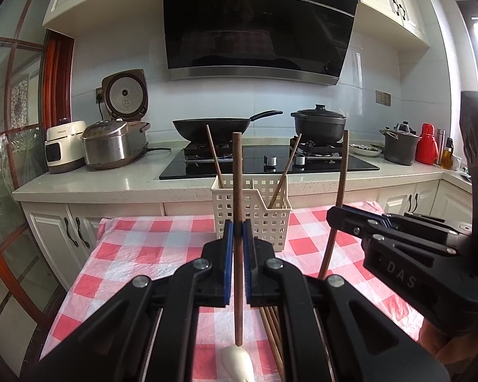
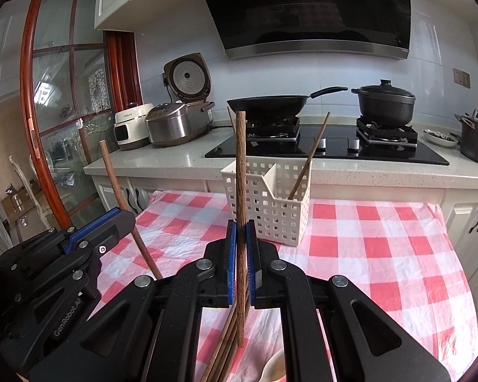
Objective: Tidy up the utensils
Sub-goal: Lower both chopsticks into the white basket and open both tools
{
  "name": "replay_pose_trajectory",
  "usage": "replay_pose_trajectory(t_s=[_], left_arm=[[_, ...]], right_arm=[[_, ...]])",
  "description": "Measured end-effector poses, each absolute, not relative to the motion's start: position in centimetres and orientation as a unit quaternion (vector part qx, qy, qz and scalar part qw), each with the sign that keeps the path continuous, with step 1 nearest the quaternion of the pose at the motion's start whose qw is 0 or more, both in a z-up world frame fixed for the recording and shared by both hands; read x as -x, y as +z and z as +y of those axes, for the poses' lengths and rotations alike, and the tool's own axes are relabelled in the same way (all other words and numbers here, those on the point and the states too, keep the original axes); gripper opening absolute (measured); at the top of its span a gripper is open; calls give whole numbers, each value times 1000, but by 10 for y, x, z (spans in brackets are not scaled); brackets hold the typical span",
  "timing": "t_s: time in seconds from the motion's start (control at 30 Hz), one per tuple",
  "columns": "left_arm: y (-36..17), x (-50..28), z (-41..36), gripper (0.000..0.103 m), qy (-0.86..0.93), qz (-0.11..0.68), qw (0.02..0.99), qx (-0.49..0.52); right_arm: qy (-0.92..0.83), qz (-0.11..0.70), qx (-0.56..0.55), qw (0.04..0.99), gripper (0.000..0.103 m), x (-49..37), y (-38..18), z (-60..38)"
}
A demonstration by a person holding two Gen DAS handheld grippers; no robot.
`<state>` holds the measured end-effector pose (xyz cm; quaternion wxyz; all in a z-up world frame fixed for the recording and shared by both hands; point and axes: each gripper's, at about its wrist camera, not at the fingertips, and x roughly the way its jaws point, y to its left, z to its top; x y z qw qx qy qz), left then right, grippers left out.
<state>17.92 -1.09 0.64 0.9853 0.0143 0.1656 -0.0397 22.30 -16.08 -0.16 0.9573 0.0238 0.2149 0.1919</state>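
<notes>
A cream perforated caddy (image 1: 271, 222) (image 2: 280, 213) with a divider stands on the checkered cloth, with two chopsticks (image 1: 285, 175) (image 2: 307, 159) leaning in it. My left gripper (image 1: 238, 227) is shut on an upright wooden stick (image 1: 237, 191), just in front of the caddy; a white spoon bowl (image 1: 237, 363) lies below its lower end. My right gripper (image 2: 241, 226) is shut on another upright wooden stick (image 2: 241, 165); it shows in the left view (image 1: 341, 216) holding its stick (image 1: 341, 175) right of the caddy. Several loose chopsticks (image 1: 272, 328) (image 2: 226, 347) lie on the cloth under the grippers.
The red-and-white checkered tablecloth (image 1: 149, 248) (image 2: 382, 254) covers the table. Behind is a counter with a hob (image 1: 271, 159), a wok (image 1: 213, 127), a black pot (image 1: 318, 124), rice cookers (image 1: 111, 146) and a red flask (image 1: 427, 143). A white dish edge (image 2: 274, 366) lies at the near edge.
</notes>
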Motion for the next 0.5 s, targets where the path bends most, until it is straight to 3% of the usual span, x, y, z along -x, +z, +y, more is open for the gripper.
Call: replay_pose_trajectory(t_s=[0.5], left_arm=[[72, -278, 9, 6, -55, 144, 988, 7]], right_arm=[[168, 158, -19, 973, 6, -302, 55, -161]])
